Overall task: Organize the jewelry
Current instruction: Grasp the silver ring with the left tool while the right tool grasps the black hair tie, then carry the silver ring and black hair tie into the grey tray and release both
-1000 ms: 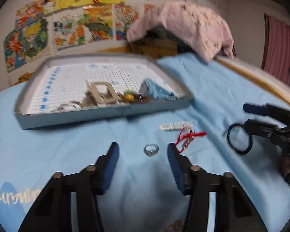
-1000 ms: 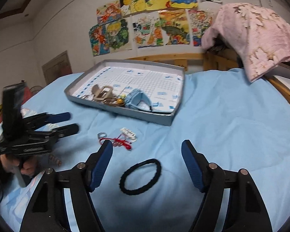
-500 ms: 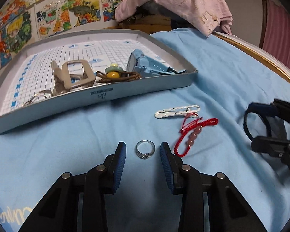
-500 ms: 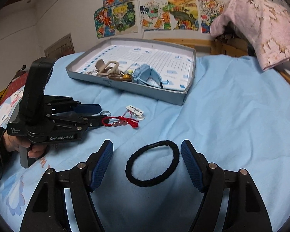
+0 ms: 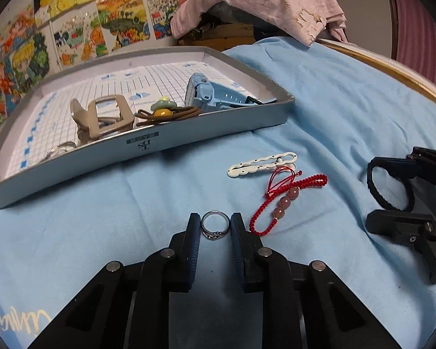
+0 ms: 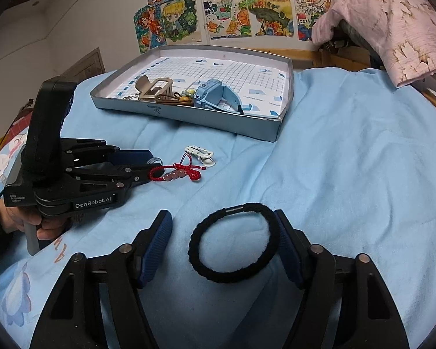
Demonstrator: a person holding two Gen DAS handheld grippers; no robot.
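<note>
A silver ring (image 5: 215,227) lies on the blue sheet between the pads of my left gripper (image 5: 215,225), which has closed onto it. A black hair tie (image 6: 232,241) lies between the open fingers of my right gripper (image 6: 222,226), touching the right pad. A red beaded bracelet (image 5: 284,200) and a white hair clip (image 5: 261,164) lie on the sheet between the grippers. The grey tray (image 5: 148,142) holds a blue watch (image 5: 212,94), a beige clip (image 5: 104,119) and a brown hair tie with a yellow bead (image 5: 164,113). The left gripper also shows in the right wrist view (image 6: 151,163).
The blue sheet (image 6: 348,174) covers the bed. A pink cloth (image 6: 392,23) drapes over things at the back right. A wooden bed edge (image 5: 392,69) runs along the right. Drawings (image 6: 232,14) hang on the wall behind the tray.
My left gripper has moved in and closed around the ring. My right gripper has lowered over the hair tie, so that the tie lies between its fingers.
</note>
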